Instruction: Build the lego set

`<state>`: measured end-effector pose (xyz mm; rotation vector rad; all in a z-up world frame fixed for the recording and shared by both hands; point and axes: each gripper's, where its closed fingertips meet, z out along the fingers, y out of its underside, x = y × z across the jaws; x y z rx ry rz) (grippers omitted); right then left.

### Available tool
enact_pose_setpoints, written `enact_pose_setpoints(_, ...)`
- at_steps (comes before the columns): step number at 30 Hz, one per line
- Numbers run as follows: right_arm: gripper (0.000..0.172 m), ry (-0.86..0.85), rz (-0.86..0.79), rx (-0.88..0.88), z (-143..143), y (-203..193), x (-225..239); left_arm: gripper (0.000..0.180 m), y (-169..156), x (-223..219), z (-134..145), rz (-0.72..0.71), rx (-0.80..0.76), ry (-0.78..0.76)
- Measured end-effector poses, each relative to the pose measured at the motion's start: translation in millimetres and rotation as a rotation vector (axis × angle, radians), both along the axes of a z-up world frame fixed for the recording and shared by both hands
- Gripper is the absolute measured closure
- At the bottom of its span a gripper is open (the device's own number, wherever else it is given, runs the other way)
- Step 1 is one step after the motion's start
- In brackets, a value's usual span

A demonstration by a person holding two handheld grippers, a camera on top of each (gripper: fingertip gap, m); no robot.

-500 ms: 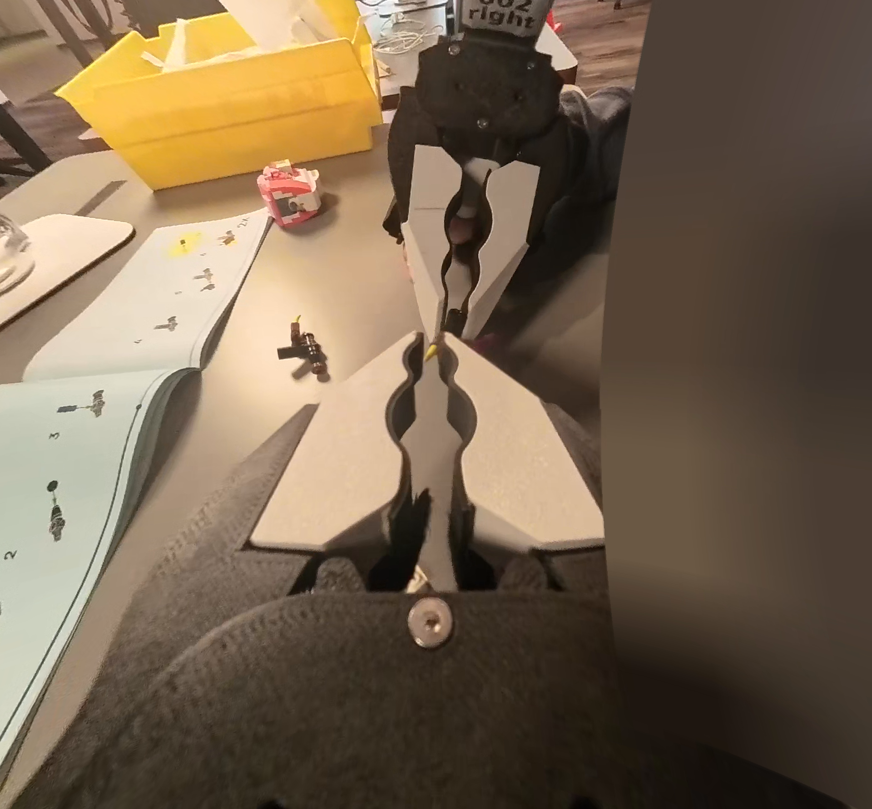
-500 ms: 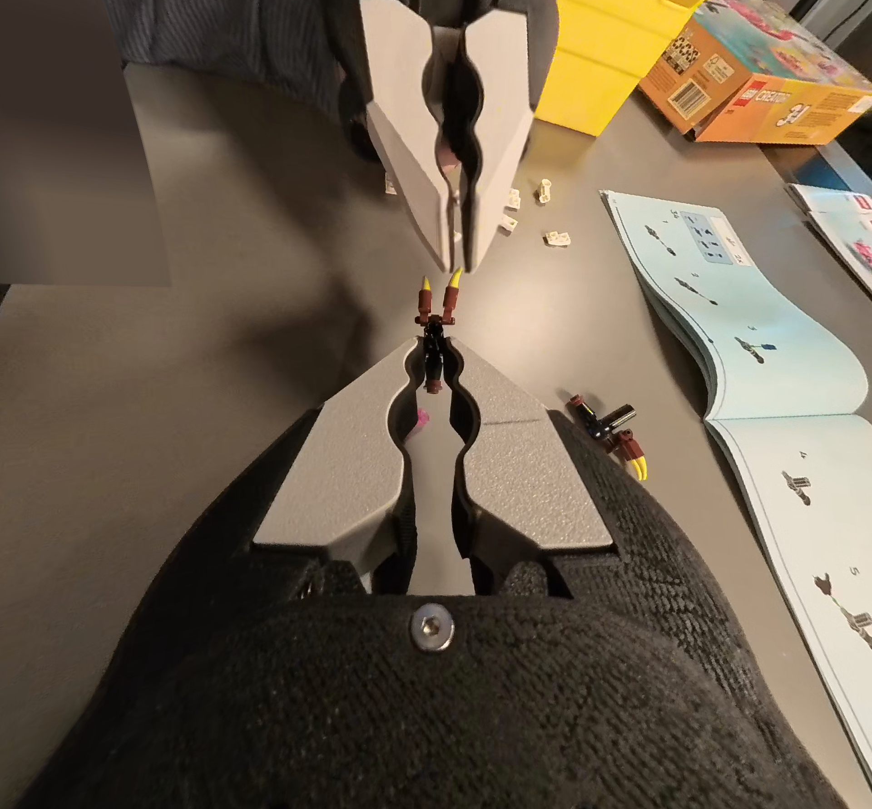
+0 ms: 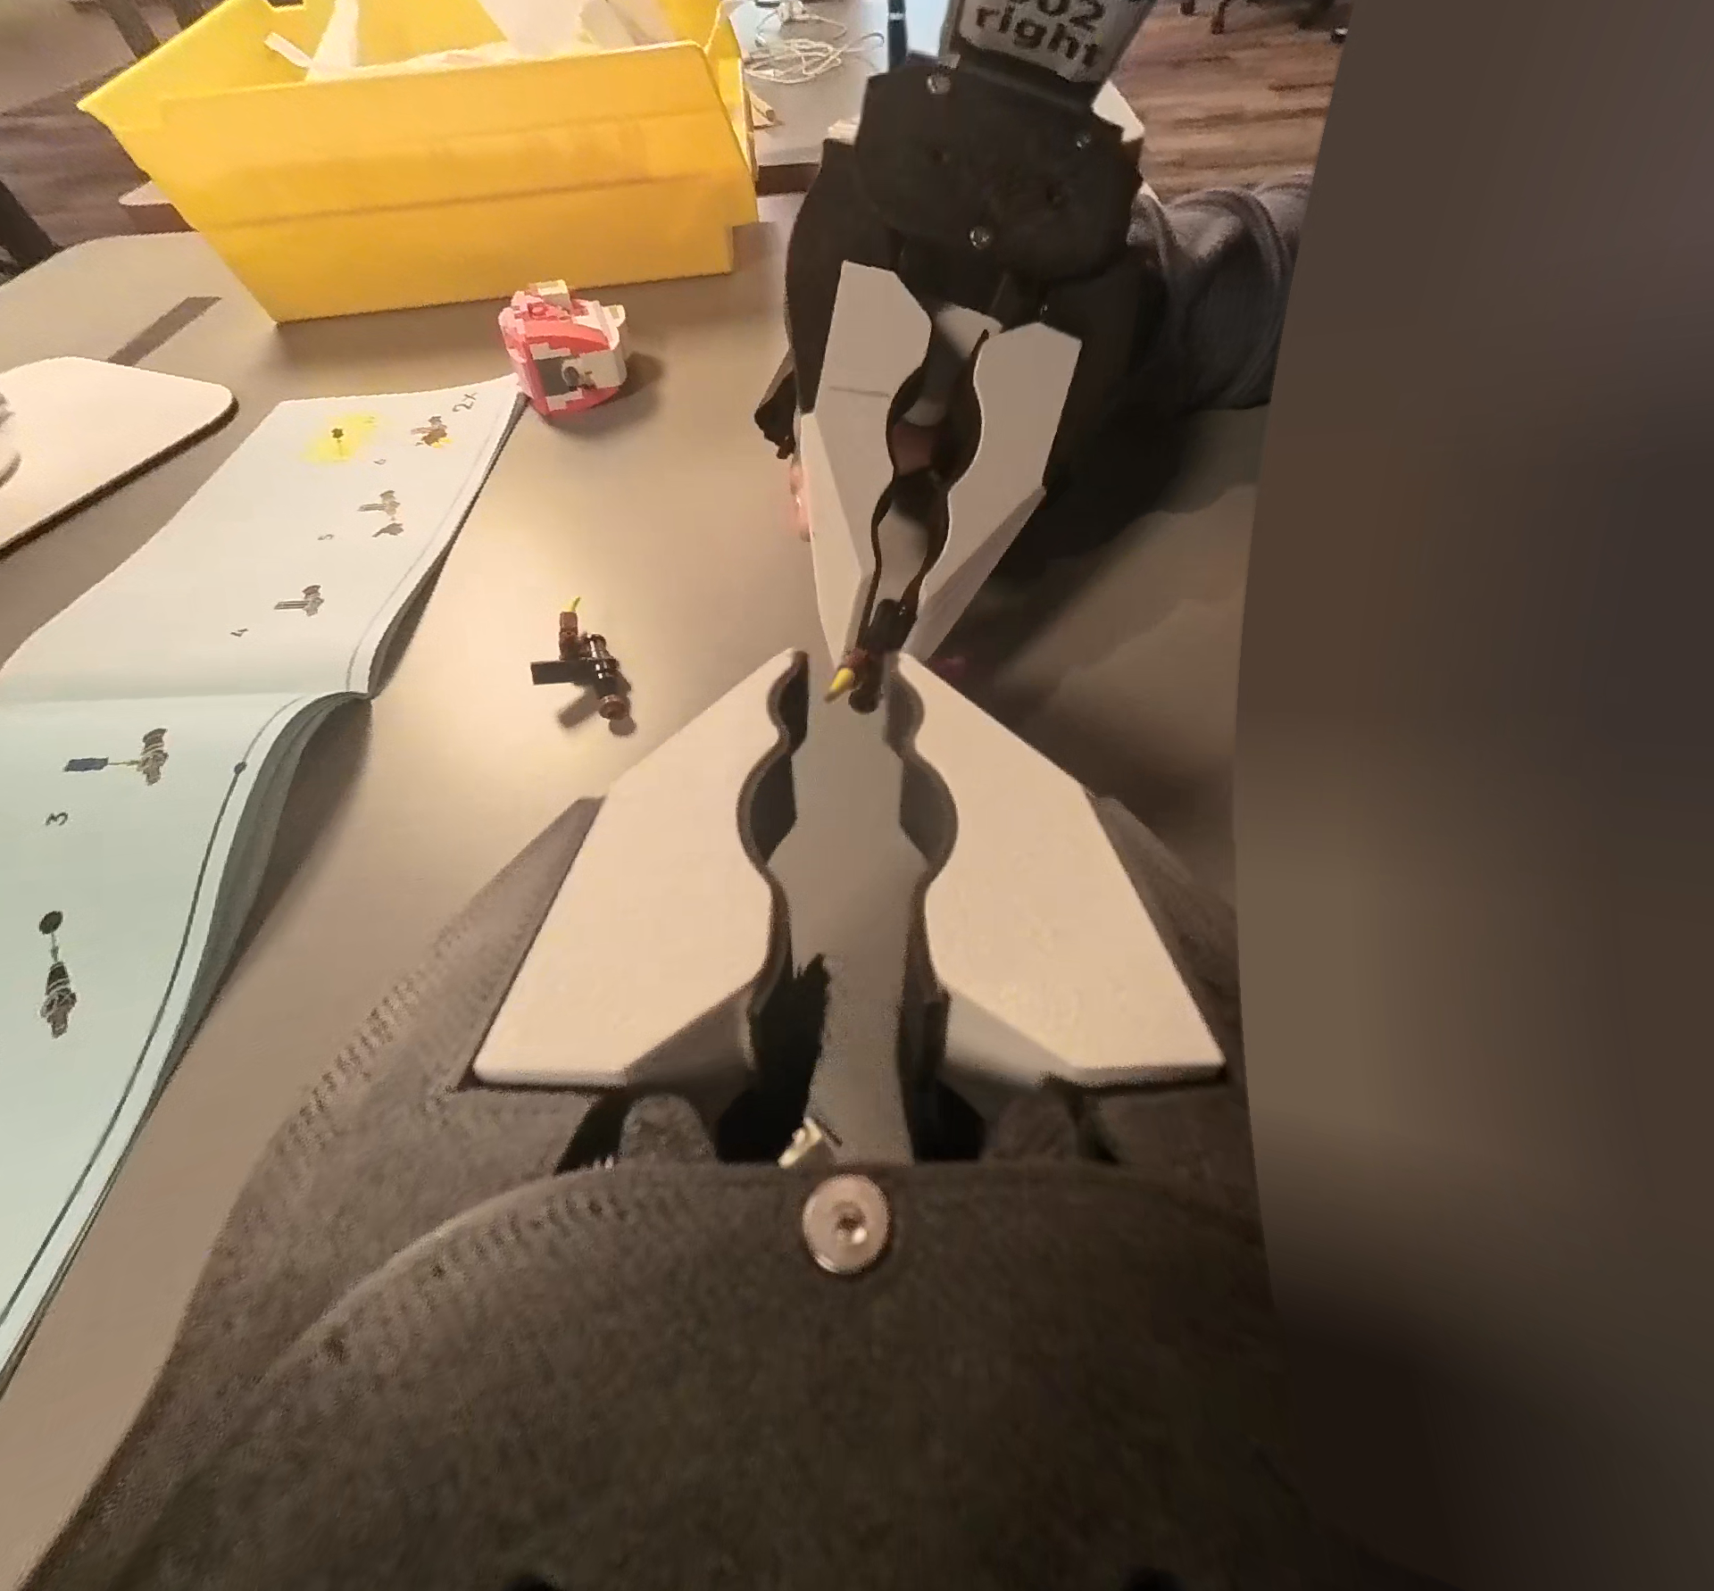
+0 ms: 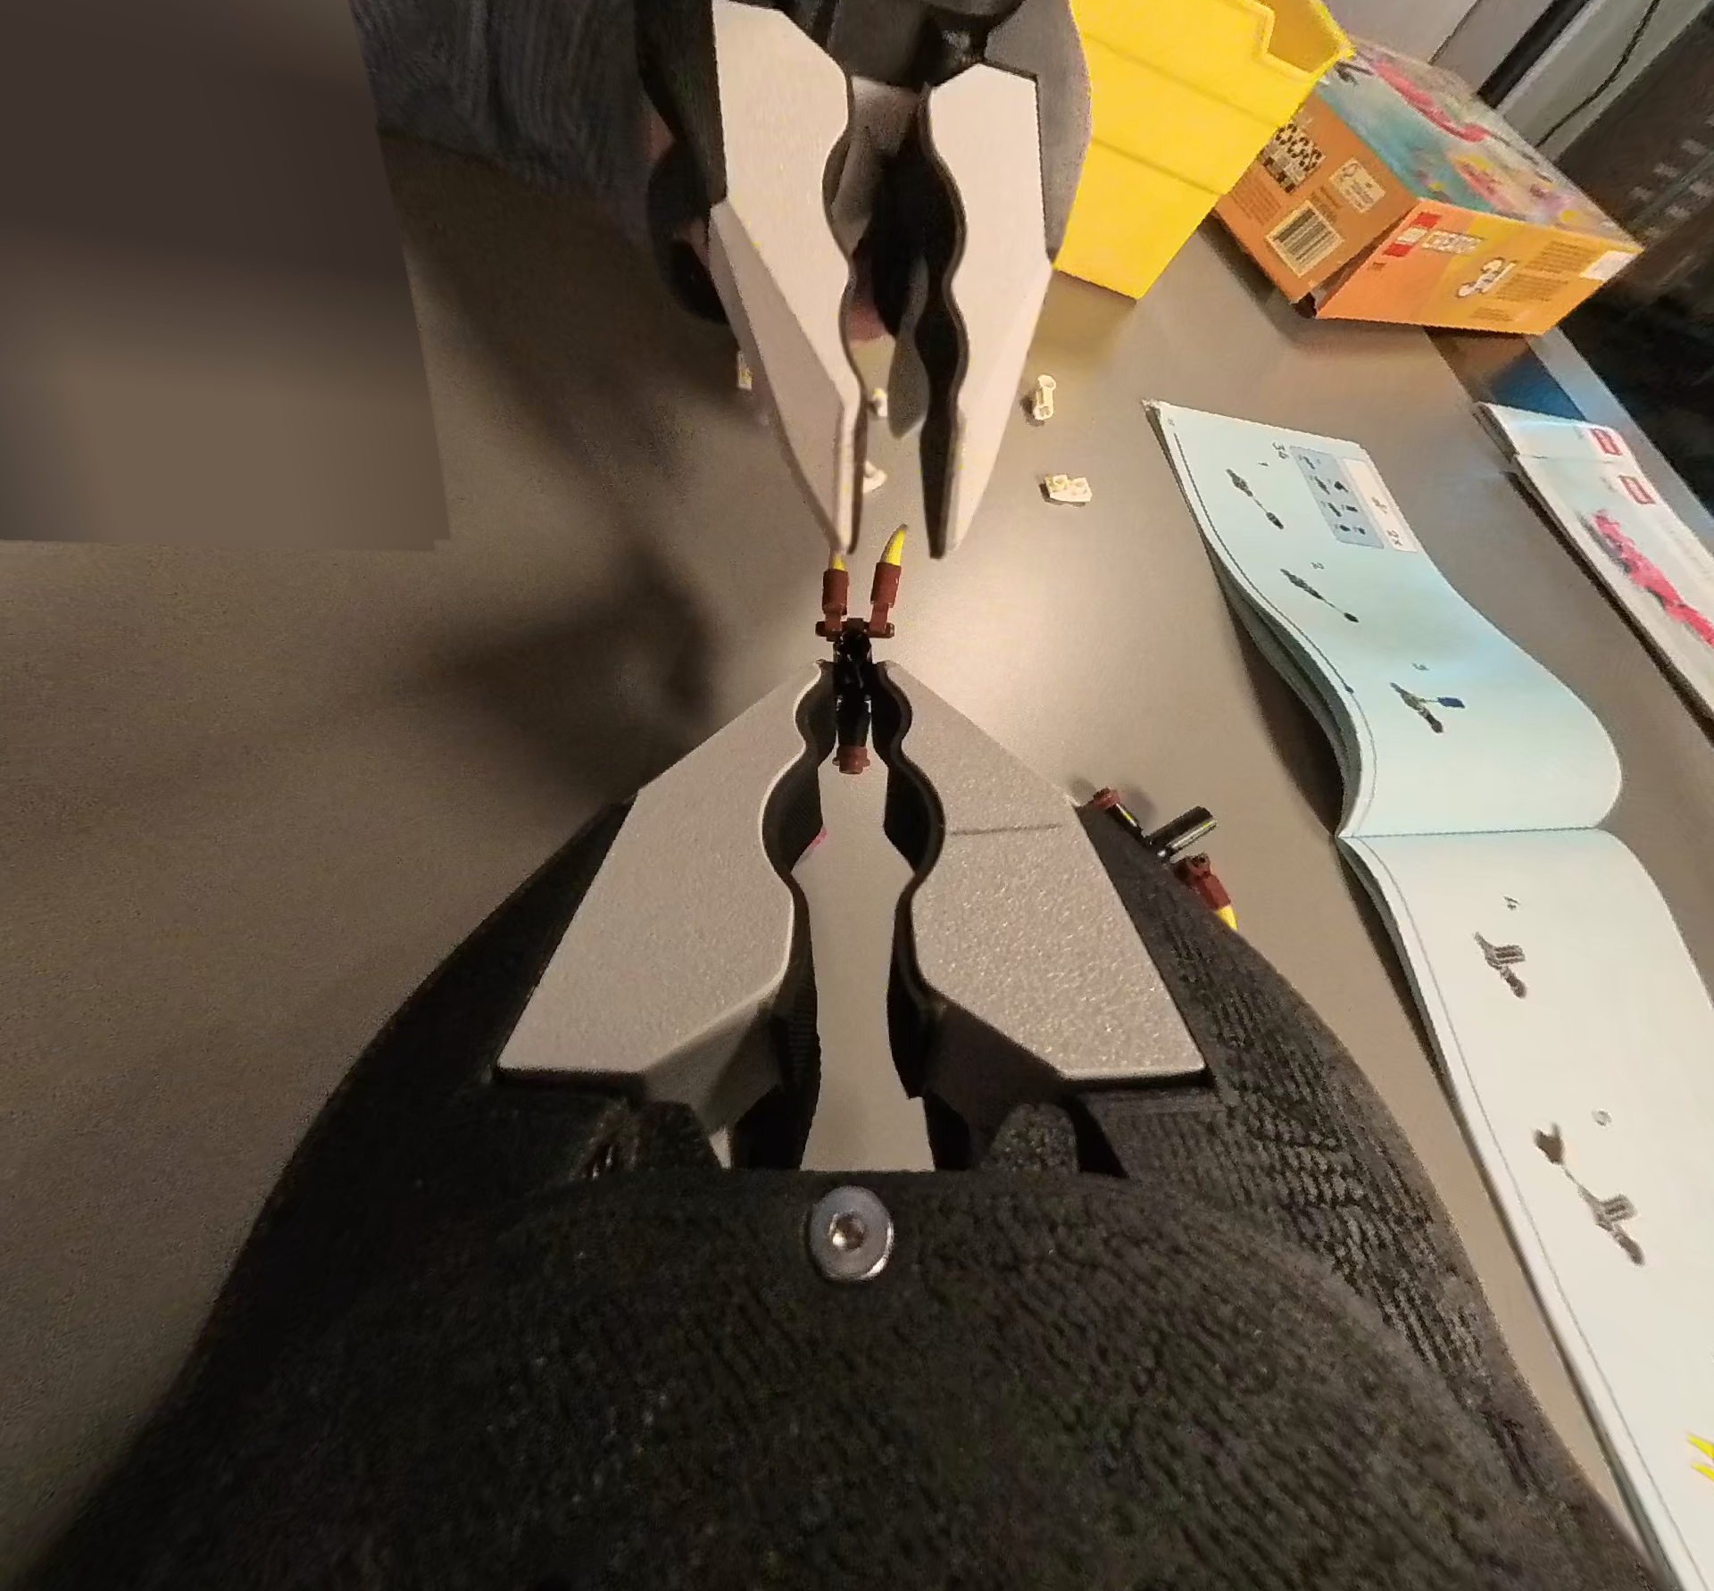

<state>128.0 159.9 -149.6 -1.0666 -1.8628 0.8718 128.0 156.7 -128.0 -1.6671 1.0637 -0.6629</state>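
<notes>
Right gripper [image 4: 853,665] pinches a tiny brown-and-black claw piece [image 4: 855,619], yellow tips poking into the left gripper's [image 3: 844,665] spread jaws.

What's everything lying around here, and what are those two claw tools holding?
Brick claw piece: one, black and brown with yellow tips, pinched in the right gripper.
Loose brick piece: one, black and brown, on the table beside the booklet.
Booklet: one, pale blue, open.
Pink model: one, near the bin.
Bin: one, yellow, holding white paper.
Box: one, orange, far edge.
White bits: a few, small.
Table: one, grey.
Right gripper: shut on the claw piece.
Left gripper: open, tips beside the yellow points.
</notes>
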Motion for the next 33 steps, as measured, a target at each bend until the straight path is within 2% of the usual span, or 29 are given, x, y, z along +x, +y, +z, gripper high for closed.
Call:
enact_pose_setpoints(4, 0.167, 0.024, -0.006, 0.107, -2, 2, -2, 0.167, -1, 1, -7, -0.008, -0.015, 0.050)
enact_pose_setpoints(10, 0.167, 0.069, -0.041, 0.376, 0, 8, -5, 0.177, 1, -1, -10, 0.009, 0.011, 0.084)
enact_pose_setpoints(16, 0.167, 0.094, -0.098, 0.612, 5, 13, -7, 0.178, 4, -3, -7, 0.041, 0.141, 0.161)
enact_pose_setpoints(23, 0.167, 0.086, -0.167, 0.762, 8, 21, -8, 0.178, 10, -4, -7, 0.103, 0.249, 0.263)
enact_pose_setpoints(27, 0.168, 0.102, -0.196, 0.802, 12, 23, -8, 0.178, 12, -5, -4, 0.130, 0.280, 0.272)
enact_pose_setpoints(33, 0.168, 0.086, -0.224, 0.959, 13, 25, -9, 0.179, 14, -6, -5, 0.149, 0.321, 0.325)
